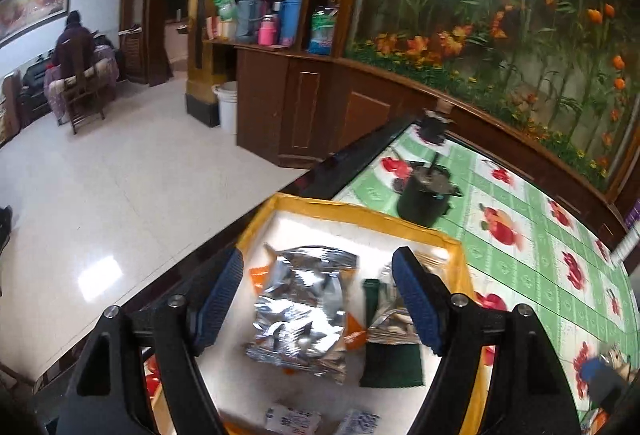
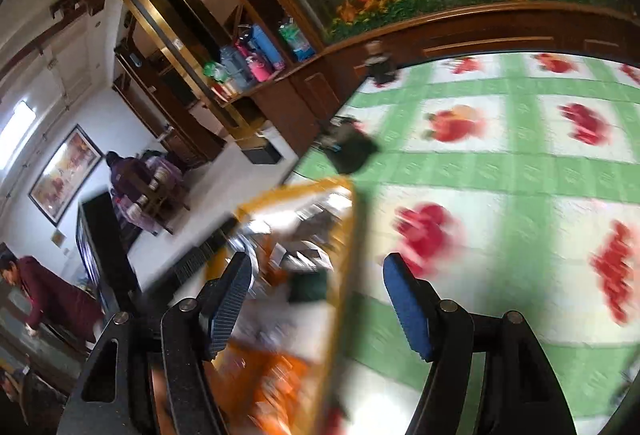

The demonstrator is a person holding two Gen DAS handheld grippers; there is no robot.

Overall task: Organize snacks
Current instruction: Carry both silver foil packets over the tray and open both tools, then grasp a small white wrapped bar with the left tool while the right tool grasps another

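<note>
Yellow-rimmed tray (image 1: 362,212), silver packet (image 1: 298,315), green-checked apple-print tablecloth (image 1: 532,259).

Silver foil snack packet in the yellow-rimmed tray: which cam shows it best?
Left wrist. The silver foil packet lies sharp and whole in the yellow-rimmed tray, framed between the open left gripper fingers, untouched. Right wrist shows only motion-blurred tray contents; the packet cannot be picked out there.

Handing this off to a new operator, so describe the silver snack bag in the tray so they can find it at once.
Start at the yellow-rimmed tray on the green fruit-print tablecloth. In its middle lies the crinkled silver foil bag, below the open left gripper. It is shiny silver with orange corners, unlike the dark green packet to its right.
</note>
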